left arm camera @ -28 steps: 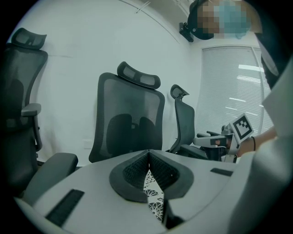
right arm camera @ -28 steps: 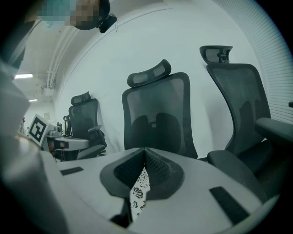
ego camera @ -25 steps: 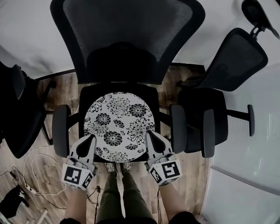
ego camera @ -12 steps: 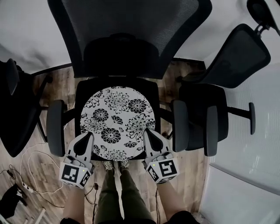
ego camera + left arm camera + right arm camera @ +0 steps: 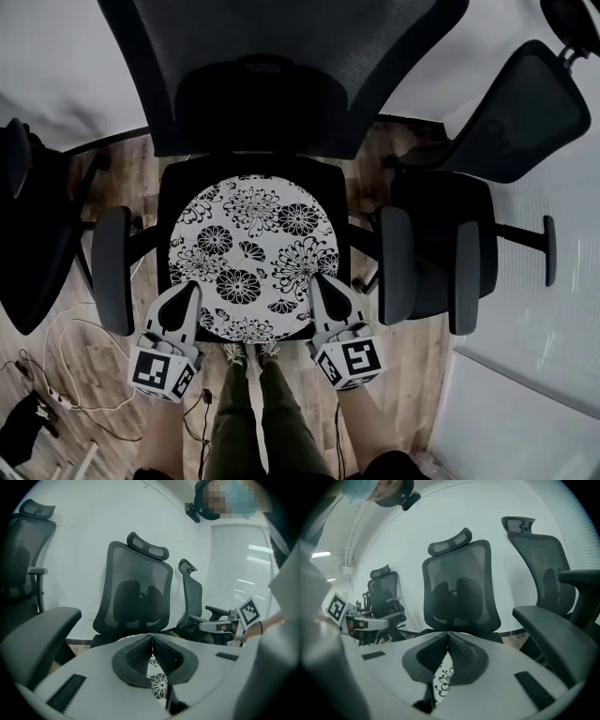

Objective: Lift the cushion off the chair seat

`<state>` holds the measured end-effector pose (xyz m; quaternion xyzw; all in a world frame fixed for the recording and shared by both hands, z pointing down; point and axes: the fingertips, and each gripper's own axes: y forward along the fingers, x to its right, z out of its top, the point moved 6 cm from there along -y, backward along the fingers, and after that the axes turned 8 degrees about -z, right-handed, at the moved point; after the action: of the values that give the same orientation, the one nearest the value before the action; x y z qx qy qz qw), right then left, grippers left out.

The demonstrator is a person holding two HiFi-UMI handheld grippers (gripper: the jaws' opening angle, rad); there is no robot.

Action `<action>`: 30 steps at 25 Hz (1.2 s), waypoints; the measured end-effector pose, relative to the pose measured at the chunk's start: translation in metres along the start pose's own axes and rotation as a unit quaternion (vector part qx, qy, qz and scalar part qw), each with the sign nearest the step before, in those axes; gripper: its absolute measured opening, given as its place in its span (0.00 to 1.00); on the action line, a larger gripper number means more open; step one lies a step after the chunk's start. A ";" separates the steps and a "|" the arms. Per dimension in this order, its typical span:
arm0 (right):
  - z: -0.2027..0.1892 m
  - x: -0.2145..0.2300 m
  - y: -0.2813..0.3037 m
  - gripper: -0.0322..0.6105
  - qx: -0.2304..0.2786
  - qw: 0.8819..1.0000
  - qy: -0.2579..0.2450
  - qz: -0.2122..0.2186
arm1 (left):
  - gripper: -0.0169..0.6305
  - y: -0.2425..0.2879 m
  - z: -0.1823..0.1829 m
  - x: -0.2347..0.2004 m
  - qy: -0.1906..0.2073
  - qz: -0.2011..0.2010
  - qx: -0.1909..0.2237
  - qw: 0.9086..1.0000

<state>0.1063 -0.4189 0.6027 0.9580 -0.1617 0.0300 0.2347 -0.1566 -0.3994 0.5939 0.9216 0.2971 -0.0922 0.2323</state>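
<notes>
A wood-plank floor (image 5: 412, 394) is seen beneath the furniture, and a white wall (image 5: 56, 75) is bordered at its foot by a dark skirting strip (image 5: 108, 143). A black mesh-backed office chair (image 5: 441, 234) is placed at the right, and another black chair (image 5: 28, 234) at the left edge. Loose cables (image 5: 56, 401) are strewn over the floor at lower left. Slatted window blinds (image 5: 236, 569) are lit brightly by daylight.
</notes>
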 end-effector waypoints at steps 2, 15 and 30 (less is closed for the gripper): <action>-0.004 0.001 0.003 0.07 -0.002 1.000 0.000 0.000 | 0.04 0.002 -0.005 -0.001 -0.002 0.001 -0.003 1.000; -0.041 0.010 0.023 0.07 -0.034 0.999 -0.011 -0.006 | 0.04 0.016 -0.040 -0.015 -0.009 0.009 -0.031 0.999; -0.078 0.015 0.032 0.07 -0.077 0.997 -0.001 -0.023 | 0.04 0.021 -0.066 -0.023 -0.036 0.019 -0.052 0.998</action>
<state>0.1117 -0.4144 0.6883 0.9407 -0.1417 0.0115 0.3081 -0.1606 -0.3943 0.6672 0.9099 0.2751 -0.1055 0.2920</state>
